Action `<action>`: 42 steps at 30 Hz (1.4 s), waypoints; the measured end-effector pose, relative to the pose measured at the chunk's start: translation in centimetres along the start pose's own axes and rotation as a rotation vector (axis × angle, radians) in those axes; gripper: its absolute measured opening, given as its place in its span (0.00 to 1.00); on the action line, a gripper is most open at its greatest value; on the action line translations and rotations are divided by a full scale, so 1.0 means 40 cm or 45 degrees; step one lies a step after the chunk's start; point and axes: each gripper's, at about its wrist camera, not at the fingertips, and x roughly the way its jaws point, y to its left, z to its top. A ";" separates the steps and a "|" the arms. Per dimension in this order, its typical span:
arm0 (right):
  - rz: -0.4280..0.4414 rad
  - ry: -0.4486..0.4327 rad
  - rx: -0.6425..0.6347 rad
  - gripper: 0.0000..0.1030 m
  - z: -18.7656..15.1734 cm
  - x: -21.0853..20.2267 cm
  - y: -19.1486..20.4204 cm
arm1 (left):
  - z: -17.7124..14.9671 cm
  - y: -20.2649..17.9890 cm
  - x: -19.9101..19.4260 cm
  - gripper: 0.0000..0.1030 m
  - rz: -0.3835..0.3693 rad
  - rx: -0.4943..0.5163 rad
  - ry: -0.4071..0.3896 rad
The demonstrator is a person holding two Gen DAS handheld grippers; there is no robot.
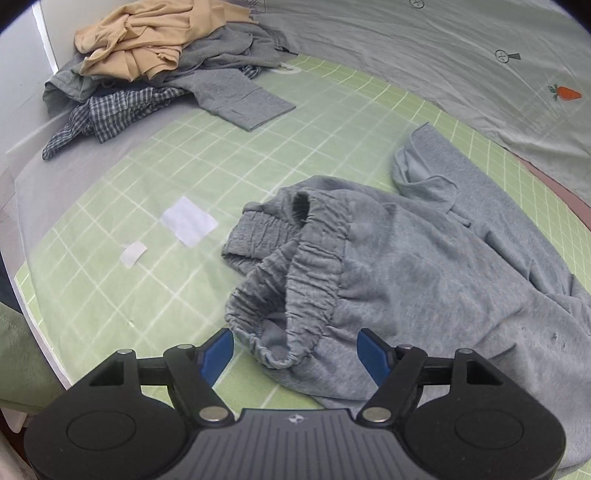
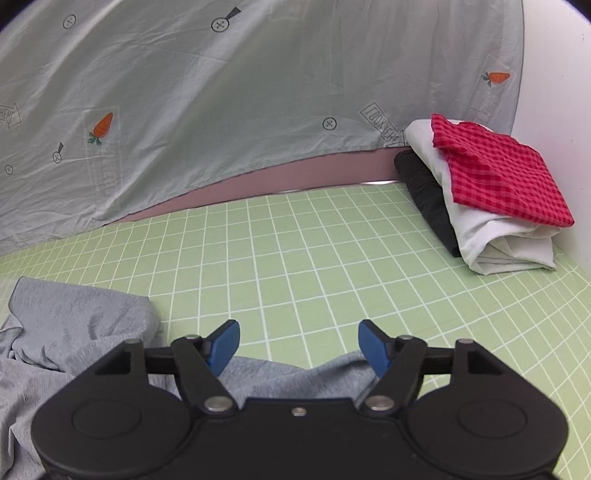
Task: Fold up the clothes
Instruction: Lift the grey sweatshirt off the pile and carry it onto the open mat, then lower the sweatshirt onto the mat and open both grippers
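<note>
Left gripper (image 1: 295,352) spread wide, blue pads (image 1: 218,354) apart, holding nothing, hovering just over the elastic waistband (image 1: 295,280) of grey sweatpants (image 1: 424,280). Waistband bunched and gaping open, nearest loop sitting between the pads but not pinched. Sweatpants crumpled, unfolded, sprawled across green grid mat (image 1: 147,206) on the worktop, running off to the right, one fold flipped up at the far end. Two white paper scraps (image 1: 188,220) flat on the mat left of the waistband, apart from it. Further back at left, messy pile of unfolded clothes (image 1: 155,70): tan garment (image 1: 147,33) on top, grey garment under it with one flat part stretched onto the mat, blue plaid shirt (image 1: 107,114) at the near edge. Pale grey sheet (image 1: 443,74) with carrot prints behind the mat.

Right gripper (image 2: 299,347) also spread wide, empty, over the edge of the same grey sweatpants (image 2: 74,332); grey fabric lying below and left of the pads, touching not clear. Bare green grid mat (image 2: 314,251) ahead. Far right corner, folded stack (image 2: 491,206) on the mat: red checked cloth (image 2: 495,173) on top, white garment (image 2: 498,236) beneath, black garment (image 2: 428,192) at its left side, touching. Pink band (image 2: 258,184) along the mat's far edge, carrot-print sheet (image 2: 221,92) hanging behind it.
</note>
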 end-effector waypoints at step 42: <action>-0.206 0.068 0.156 0.19 0.034 0.051 -0.058 | 0.194 -0.058 0.092 0.22 -0.289 0.114 -0.023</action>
